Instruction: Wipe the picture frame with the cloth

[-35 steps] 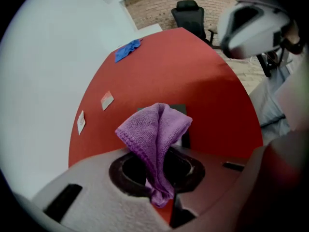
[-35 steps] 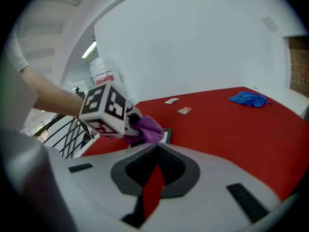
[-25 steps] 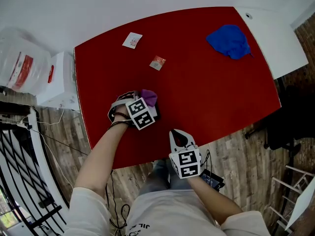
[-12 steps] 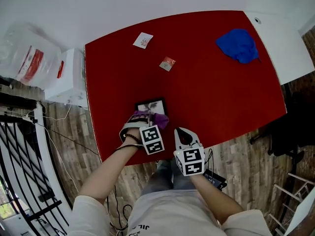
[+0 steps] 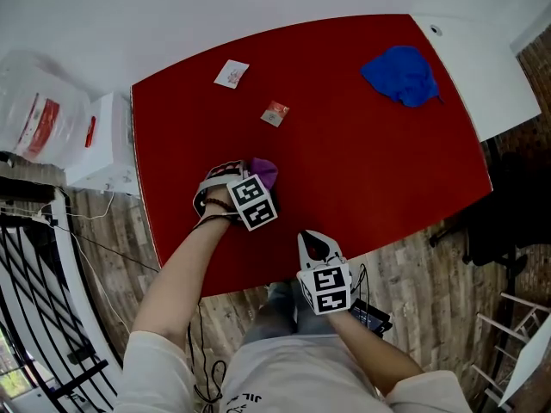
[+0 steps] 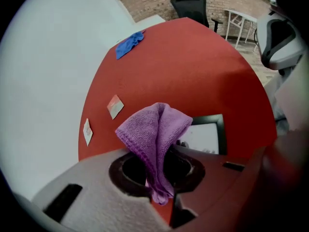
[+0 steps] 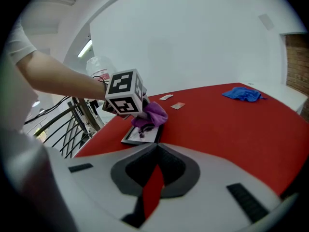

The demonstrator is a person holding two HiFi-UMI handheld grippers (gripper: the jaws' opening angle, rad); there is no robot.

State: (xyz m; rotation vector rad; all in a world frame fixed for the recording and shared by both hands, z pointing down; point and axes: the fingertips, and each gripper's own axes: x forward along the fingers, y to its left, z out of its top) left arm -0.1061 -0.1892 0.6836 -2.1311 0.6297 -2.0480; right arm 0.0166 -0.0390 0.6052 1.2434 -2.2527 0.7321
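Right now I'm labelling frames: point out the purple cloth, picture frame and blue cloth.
purple cloth (image 6: pixel 152 132), left gripper view, its fold.
picture frame (image 6: pixel 207 137), left gripper view, white middle.
blue cloth (image 5: pixel 400 73), head view, middle.

Bright even light; fisheye-warped edges; close foreground soft.

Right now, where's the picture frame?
In the left gripper view, the picture frame lies flat on the red table just beyond the purple cloth pinched in the left claw, to its right. The head view hides it under that gripper.
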